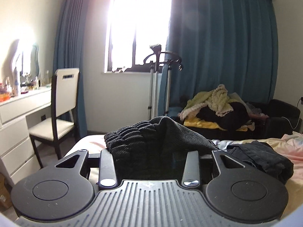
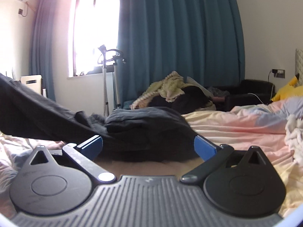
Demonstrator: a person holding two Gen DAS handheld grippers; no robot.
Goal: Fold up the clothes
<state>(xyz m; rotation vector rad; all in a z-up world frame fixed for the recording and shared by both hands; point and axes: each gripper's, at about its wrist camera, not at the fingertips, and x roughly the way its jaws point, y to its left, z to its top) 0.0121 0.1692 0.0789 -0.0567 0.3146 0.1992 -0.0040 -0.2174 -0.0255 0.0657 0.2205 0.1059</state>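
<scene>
- Two tools in view.
- Left tool (image 1: 149, 151): clamped on black ribbed knit garment (image 1: 144, 136), lifted off the pastel-sheeted bed (image 2: 236, 124).
- Right tool (image 2: 148, 145): jaws wide, dark folded cloth (image 2: 144, 124) between them.

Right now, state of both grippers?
Left gripper: jaws shut on the black ribbed knit garment, lifted off the bed.
Right gripper: jaws open, astride the dark folded cloth bundle, not clamped.

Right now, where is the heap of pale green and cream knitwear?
In both wrist views the knitwear heap lies right of centre on a dark sofa, beyond the bed, before the blue curtain.
</scene>
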